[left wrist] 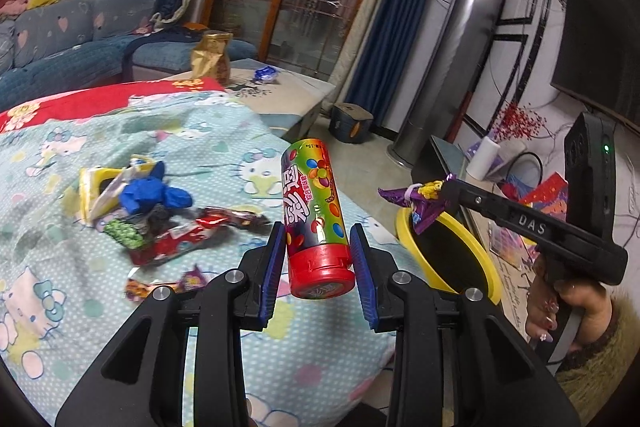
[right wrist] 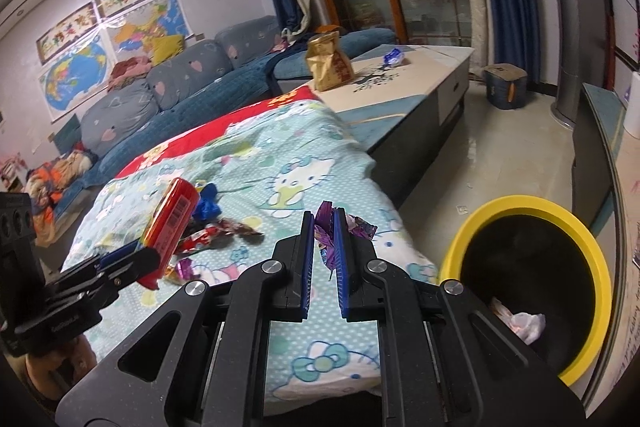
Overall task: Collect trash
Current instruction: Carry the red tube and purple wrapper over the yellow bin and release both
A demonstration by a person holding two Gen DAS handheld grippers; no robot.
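Note:
My left gripper point(left wrist: 318, 259) is shut on a colourful candy tube with a red cap point(left wrist: 314, 215), held above the Hello Kitty blanket point(left wrist: 100, 307). It also shows at the left of the right wrist view point(right wrist: 172, 227). My right gripper point(right wrist: 324, 239) is shut on a purple wrapper point(right wrist: 326, 231); the left wrist view shows that wrapper point(left wrist: 416, 201) over the rim of the yellow-rimmed black bin point(left wrist: 472, 251). The bin point(right wrist: 532, 275) stands on the floor right of the blanket, with a pale bag inside. More wrappers point(left wrist: 160, 223) lie in a heap on the blanket.
A low table point(right wrist: 420, 75) beyond the blanket carries a gold bag point(right wrist: 328, 63) and a blue wrapper point(right wrist: 394, 57). A blue sofa point(right wrist: 180, 83) runs along the left. A dark bucket point(right wrist: 506, 87) and a tall silver air conditioner point(left wrist: 452, 67) stand on the floor.

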